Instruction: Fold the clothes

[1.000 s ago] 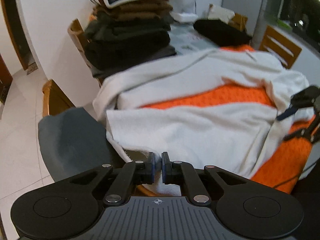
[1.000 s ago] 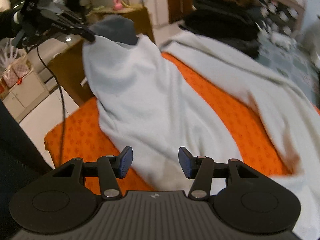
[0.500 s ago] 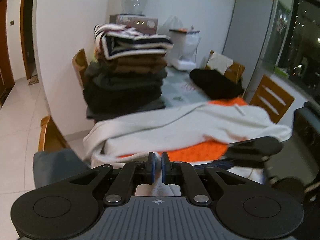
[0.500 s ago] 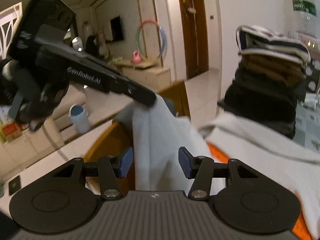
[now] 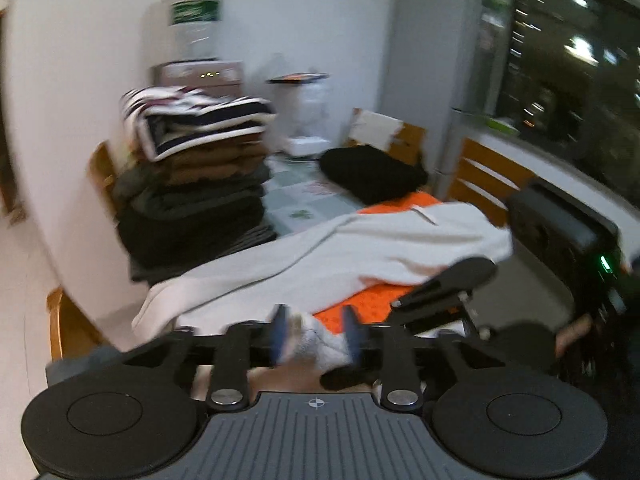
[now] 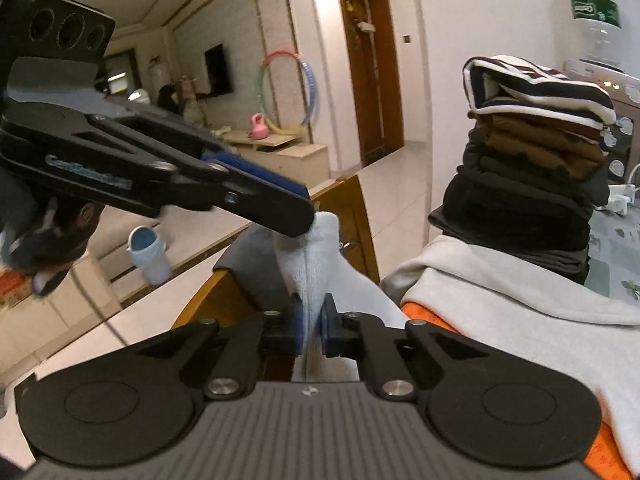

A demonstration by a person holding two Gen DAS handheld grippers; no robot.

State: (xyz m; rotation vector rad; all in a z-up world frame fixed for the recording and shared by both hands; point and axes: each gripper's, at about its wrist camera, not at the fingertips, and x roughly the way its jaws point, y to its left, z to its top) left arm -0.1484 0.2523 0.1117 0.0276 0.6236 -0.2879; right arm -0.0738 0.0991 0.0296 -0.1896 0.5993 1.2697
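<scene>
— Fingers of the right gripper pinch the white sweater; the left gripper gapes around the same corner.

— Soft, light, floppy. Most of it drapes over the orange cloth on the tabletop; grab hems.

My right gripper pinches a raised fold of the white garment between its blue pads, my left gripper sits just above at the fold's peak, and a stack of folded clothes stands ahead to the right.
</scene>
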